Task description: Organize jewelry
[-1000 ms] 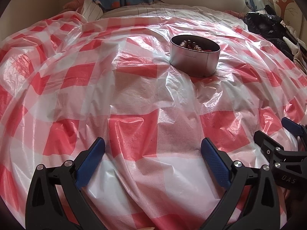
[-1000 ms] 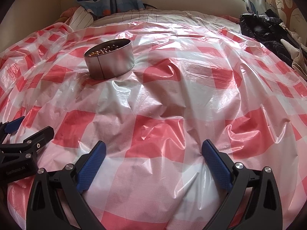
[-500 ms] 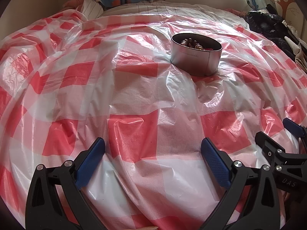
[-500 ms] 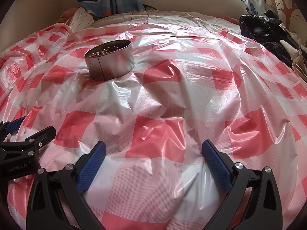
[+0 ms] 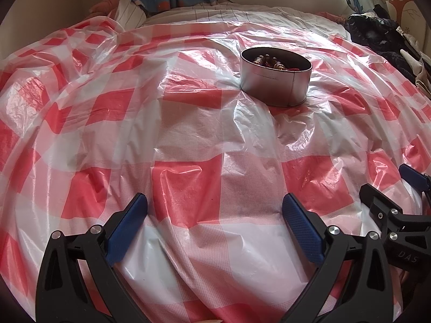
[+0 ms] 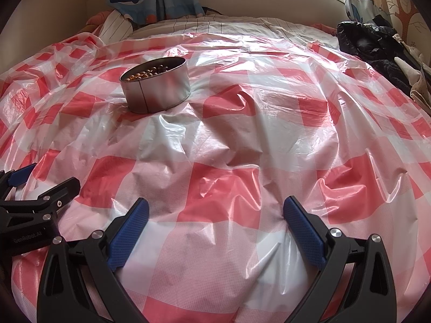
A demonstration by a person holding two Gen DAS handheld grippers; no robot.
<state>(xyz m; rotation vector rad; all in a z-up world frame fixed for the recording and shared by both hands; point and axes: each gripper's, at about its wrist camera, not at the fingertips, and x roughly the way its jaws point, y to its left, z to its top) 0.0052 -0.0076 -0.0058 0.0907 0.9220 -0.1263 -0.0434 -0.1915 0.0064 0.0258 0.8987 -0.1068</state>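
Left wrist view, tin (image 5: 274, 87) hiding most beads (image 5: 269, 61), both hand-held grippers wide apart, empty

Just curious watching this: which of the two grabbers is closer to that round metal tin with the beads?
About equal. The tin lies ahead-right of the left gripper and ahead-left of the right gripper; both open, well short.

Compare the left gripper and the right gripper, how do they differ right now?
The left gripper sits with the round silver metal tin ahead to its right; the right gripper has the tin ahead to its left. So the left gripper is nearer the red-and-white checked plastic sheet's left side. Both are open, empty, with blue pads, low over the sheet.
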